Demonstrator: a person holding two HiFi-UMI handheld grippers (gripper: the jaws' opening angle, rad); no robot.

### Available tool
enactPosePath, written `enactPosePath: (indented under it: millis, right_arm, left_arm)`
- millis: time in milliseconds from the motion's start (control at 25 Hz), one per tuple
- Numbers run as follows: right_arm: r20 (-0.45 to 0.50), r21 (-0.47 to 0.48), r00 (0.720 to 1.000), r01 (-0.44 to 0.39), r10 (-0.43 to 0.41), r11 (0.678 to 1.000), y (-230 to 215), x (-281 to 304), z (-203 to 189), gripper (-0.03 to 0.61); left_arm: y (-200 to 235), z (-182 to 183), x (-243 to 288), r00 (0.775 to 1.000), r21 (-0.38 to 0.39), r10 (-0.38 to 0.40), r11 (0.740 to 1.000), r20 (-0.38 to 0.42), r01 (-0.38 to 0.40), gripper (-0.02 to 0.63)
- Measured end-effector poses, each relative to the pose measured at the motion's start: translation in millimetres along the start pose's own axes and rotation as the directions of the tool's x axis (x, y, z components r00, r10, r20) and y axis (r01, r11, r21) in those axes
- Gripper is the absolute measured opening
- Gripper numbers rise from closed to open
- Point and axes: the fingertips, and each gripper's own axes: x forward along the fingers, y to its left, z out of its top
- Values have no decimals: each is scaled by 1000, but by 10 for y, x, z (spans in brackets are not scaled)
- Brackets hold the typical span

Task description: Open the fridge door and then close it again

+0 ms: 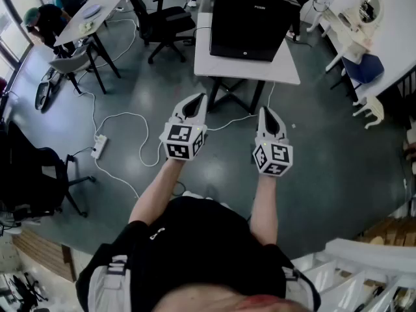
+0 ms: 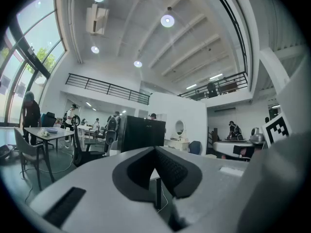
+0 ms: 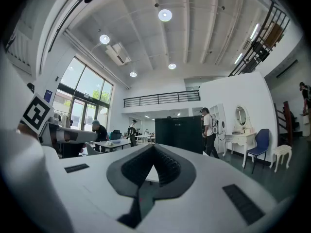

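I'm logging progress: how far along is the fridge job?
Done: nothing shows; the fridge on the table stands closed. In hand: nothing; the left gripper and right gripper are shut, empty and short of it. Left: reach the door, open it, close it.

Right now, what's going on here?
A person holds the left gripper and the right gripper out in front, level, with both sets of jaws shut and empty. They point toward the black fridge on the white table ahead, not touching it. Its door looks closed.
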Motion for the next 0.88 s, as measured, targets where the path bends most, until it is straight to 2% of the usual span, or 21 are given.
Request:
enactPosePath:
  millis: [240, 360, 680, 880]
  right_arm:
    - [15, -48, 1000, 5, -4, 999, -64, -56, 43, -6]
    - [37, -83, 999, -20, 23, 996, -38, -98, 70, -6]
    - [-24, -74, 996, -90, 88, 993, 59, 54, -213, -6]
    - [-71, -148, 988, -145, 136, 978, 184, 366, -361, -6]
  left_arm:
    - [-77, -26, -20, 1000, -3, 6, 1000, 2, -6, 0]
    - [-99, -30, -62, 1000, -9, 23, 1000, 16, -23, 0]
    - [71, -198, -118, 997, -14, 80, 997, -13, -80, 0]
    - [251, -225, 87, 994, 1, 109, 994, -20, -109, 0]
